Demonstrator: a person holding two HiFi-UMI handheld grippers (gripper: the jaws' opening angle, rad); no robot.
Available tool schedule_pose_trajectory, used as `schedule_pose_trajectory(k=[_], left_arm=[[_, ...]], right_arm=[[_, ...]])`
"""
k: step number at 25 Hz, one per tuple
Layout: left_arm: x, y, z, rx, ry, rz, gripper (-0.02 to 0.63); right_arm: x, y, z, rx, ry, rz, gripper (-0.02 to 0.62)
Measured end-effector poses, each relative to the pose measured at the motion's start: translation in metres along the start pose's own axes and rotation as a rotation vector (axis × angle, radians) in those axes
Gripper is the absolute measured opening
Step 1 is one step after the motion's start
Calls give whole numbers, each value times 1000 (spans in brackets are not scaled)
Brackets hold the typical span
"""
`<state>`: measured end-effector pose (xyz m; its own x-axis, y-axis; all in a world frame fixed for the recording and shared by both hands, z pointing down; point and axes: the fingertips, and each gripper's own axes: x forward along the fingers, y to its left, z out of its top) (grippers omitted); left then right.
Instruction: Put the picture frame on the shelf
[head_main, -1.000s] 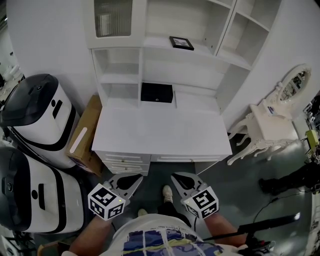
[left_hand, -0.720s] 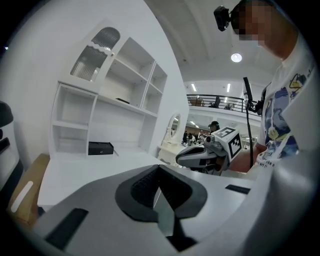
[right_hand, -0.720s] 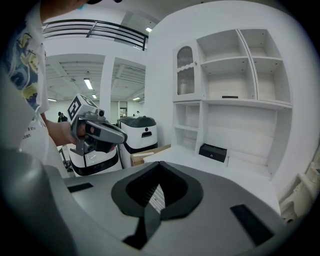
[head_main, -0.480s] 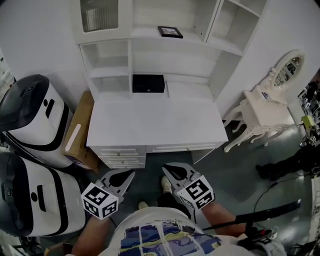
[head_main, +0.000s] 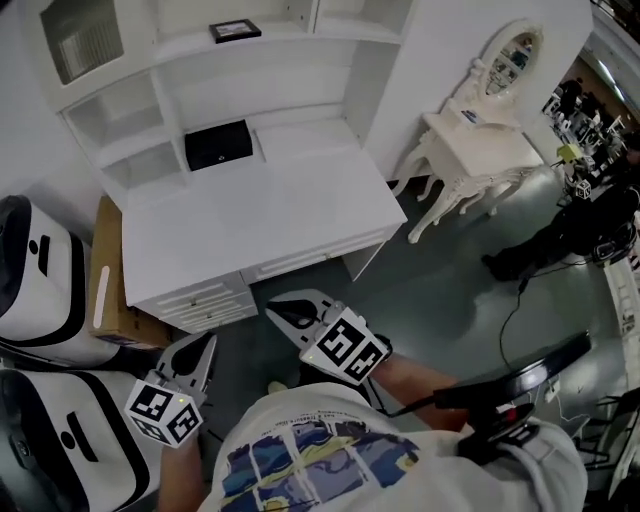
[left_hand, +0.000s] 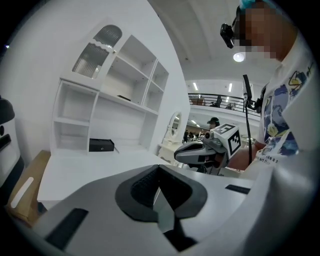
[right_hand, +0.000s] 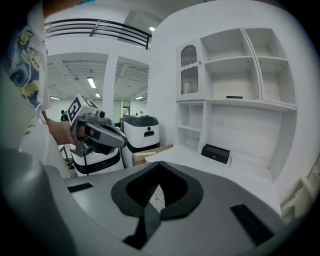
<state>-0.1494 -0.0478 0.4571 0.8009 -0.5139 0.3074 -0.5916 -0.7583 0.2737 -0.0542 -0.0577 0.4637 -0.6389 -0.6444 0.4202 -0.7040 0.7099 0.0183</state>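
**White shelf carries the frame, both claws empty**

The black picture frame (head_main: 235, 30) is on the upper shelf (head_main: 300, 32) of the white cabinet, well apart from me. It seems to lie flat there, so I judge the task is done. My left claw (head_main: 206, 343) is closed with nothing between the jaws, and my right claw (head_main: 273, 309) is closed and empty too. The 2 hang low in front of the worktop (head_main: 270, 215) and touch nothing. What could go wrong: if I reach up again with closed jaws, I may push the frame toward the shelf edge. If I turn carelessly, my right claw could also knock the small dressing table (head_main: 480, 135) nearby.
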Motion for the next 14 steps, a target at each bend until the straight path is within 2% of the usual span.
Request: schedule_pose_trajectory(k=[8,14], left_arm=[[14,3,0,5,19,-29,14],[23,5,5,5,30,-23,14]], right_arm=[[3,-11,-4,20,0,-19,25],[8,-23,-1,22,-3,-1,25]])
